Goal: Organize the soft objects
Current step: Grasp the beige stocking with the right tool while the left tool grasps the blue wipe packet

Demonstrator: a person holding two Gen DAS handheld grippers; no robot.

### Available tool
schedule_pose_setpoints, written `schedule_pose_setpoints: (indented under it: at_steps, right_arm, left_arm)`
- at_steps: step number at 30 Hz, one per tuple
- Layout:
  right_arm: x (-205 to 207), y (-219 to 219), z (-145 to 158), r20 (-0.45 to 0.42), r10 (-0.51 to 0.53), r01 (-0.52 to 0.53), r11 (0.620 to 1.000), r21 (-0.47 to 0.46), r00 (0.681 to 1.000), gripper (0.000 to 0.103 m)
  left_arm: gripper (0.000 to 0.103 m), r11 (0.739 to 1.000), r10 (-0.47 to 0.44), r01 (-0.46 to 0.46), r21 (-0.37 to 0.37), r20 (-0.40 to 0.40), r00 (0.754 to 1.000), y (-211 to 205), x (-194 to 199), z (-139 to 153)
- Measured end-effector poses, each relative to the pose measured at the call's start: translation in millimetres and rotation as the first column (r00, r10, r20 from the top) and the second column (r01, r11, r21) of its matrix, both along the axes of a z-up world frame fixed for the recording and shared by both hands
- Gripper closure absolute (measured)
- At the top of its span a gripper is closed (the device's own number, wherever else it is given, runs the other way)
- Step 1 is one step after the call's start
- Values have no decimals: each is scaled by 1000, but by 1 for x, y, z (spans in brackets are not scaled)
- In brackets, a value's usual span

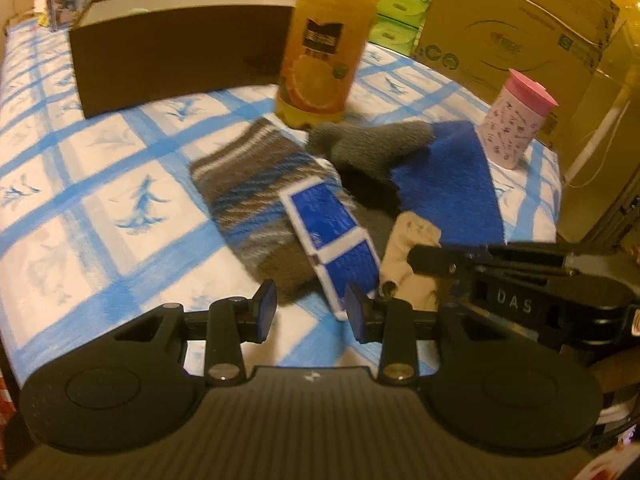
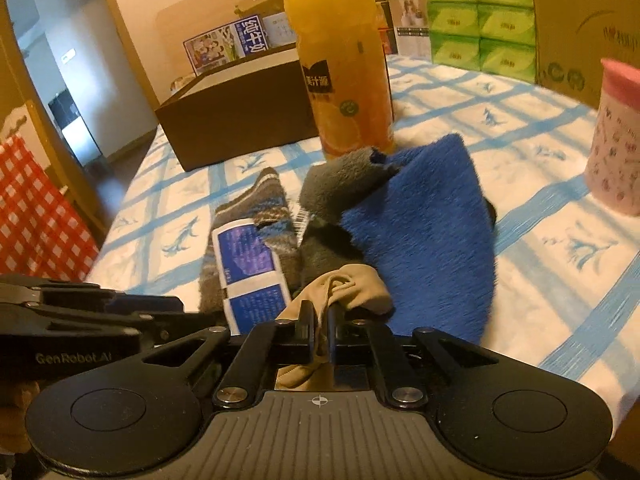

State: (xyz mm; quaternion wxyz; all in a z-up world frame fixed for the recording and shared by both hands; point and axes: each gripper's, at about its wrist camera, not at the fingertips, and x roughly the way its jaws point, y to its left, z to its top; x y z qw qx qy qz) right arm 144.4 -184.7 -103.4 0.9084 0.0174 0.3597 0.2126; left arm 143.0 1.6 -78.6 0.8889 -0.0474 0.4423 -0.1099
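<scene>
Here right tongs (image 2: 320,326) pinch beige sock (image 2: 352,284)

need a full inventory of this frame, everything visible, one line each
striped sock: 1, brown, white and blue, on the bedspread, blue label on it
blue cloth: 1, blue, right of the sock
grey sock: 1, grey, in front of the bottle
beige cloth: 1, beige, nearest in the pile
juice bottle: 1, orange, upright behind the pile
cup: 1, pink with pattern, far right
brown box: 1, dark brown, back left
tissue packs: several, green, stacked at the back
cardboard box: 1, tan, back right
bedspread: 1, white with blue checks
left tool: 1, black, part open, empty
right tool: 1, black, shut on the beige cloth
</scene>
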Motion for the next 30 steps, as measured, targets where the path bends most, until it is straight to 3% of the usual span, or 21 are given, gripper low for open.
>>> schedule_pose_setpoints:
  at_steps: [12,15,24,30]
  right_arm:
    - [4,-4,-16,-40,0,-1,999,-36,999,96]
    - [5,-6,-16,-43,-1,-1,999,-34,999,96]
    - [10,-8,-18,-58,-9,8,1000,-9,998,96]
    - [12,-11,-18,-67,-15,17,1000,17,998,96]
  left_arm:
    - [73,997,-45,41,-61,-52,998,-19,15,-29]
    - [90,993,-42,36,-112,-50,998,-16,21,-30]
    - [89,984,-71,69,-163,-3,998,-21,22,-23]
    - [93,981,-36,27,-192,-45,998,-19,35,-31]
